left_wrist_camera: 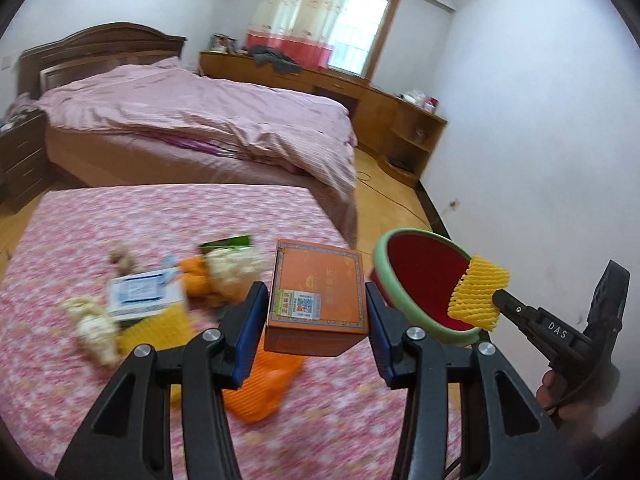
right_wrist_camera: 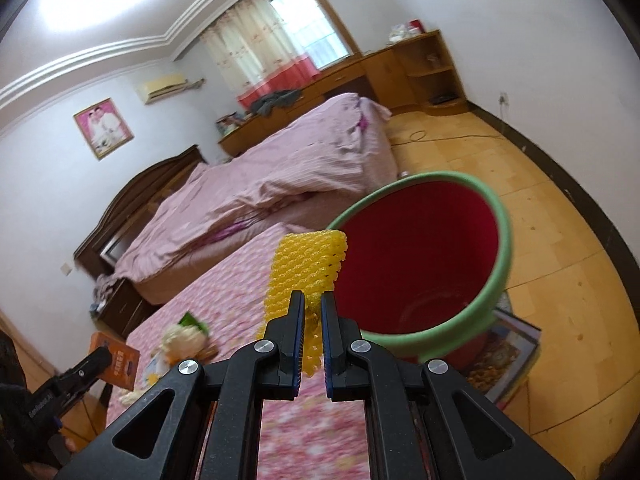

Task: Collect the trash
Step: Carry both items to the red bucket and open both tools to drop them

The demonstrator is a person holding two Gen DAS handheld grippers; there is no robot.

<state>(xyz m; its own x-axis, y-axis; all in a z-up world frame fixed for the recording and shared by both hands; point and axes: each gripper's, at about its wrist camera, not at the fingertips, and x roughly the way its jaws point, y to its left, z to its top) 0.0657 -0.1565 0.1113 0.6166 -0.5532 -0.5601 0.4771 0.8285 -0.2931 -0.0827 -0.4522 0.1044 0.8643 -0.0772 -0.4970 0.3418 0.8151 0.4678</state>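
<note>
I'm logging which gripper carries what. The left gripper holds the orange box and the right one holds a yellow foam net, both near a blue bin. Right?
Not quite: the bin is red with a green rim, as the right wrist view shows. The left gripper does hold the orange box, the right gripper the yellow foam net.

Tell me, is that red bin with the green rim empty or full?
Looks empty: the bin shows only bare red wall and floor in the right wrist view; its near side is hidden.

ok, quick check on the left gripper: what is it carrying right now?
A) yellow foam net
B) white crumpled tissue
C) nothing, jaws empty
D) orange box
D: in the left wrist view the left gripper has its blue pads pressed on both sides of the orange box, lifted off the pink floral cover; the yellow foam net is pinched by the right gripper instead.
</note>
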